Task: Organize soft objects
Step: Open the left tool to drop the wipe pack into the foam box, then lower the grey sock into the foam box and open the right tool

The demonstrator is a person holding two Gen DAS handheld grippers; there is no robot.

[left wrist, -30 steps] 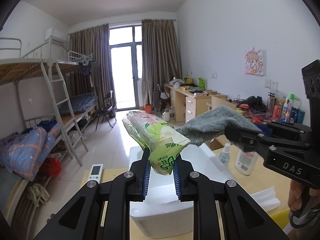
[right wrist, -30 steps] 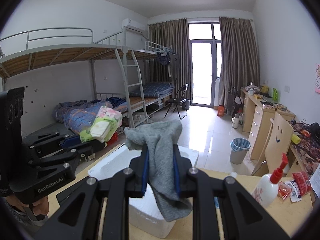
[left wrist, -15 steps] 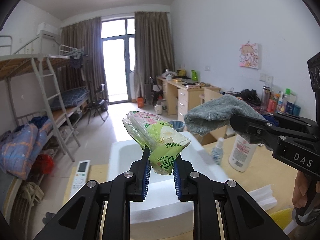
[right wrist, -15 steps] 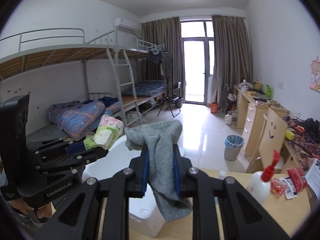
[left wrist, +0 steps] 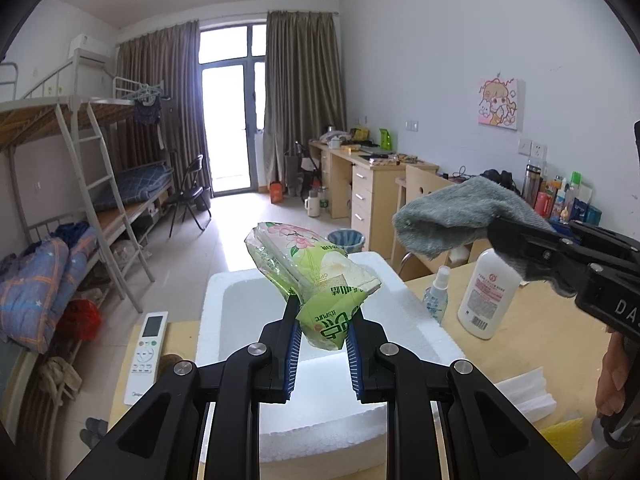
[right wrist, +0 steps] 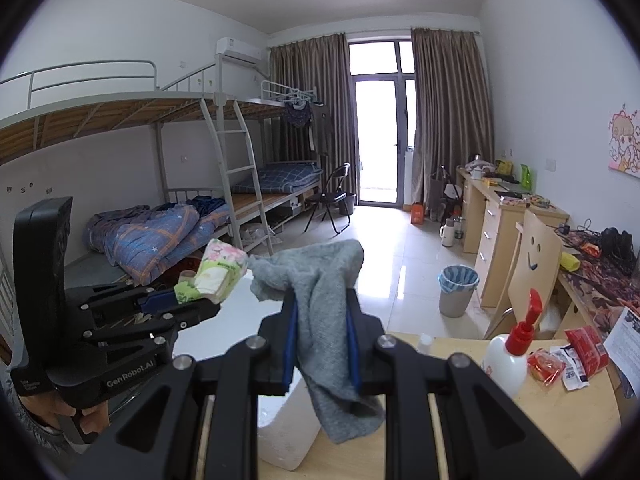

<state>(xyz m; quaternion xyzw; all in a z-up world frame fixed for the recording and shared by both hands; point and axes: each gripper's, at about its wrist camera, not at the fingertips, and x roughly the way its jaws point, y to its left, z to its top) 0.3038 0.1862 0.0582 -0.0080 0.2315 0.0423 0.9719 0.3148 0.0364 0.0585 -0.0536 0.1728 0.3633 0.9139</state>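
1. The pale wooden table (left wrist: 520, 320) carries everything here, and the white rectangular foam box (left wrist: 404, 320) sits on it, open at the top, with nothing visible inside it
2. The left black two-finger gripper (left wrist: 322, 336) is clenched on the lower end of a green and pink plastic pack of tissues (left wrist: 308, 268); the pack stands up tilted from the blue pads, held in the air over the box's hollow
3. The right black two-finger gripper (right wrist: 322, 340) grips a grey fleecy cloth (right wrist: 320, 280); the cloth bunches above the jaws and its loose end hangs below them, over the near corner of the white foam box (right wrist: 280, 432)
4. In the left wrist view the cloth (left wrist: 452, 216) is held in the air to the right of the tissue pack, apart from it and above the box's right edge
5. A white plastic bottle with a printed label (left wrist: 486, 292) stands on the table right of the box, with a small clear spray bottle (left wrist: 436, 292) just beside it, nearer the box
6. A white remote control (left wrist: 146, 356) lies flat at the table's left edge, left of the box
7. A hand (right wrist: 60, 412) shows under the left gripper's body
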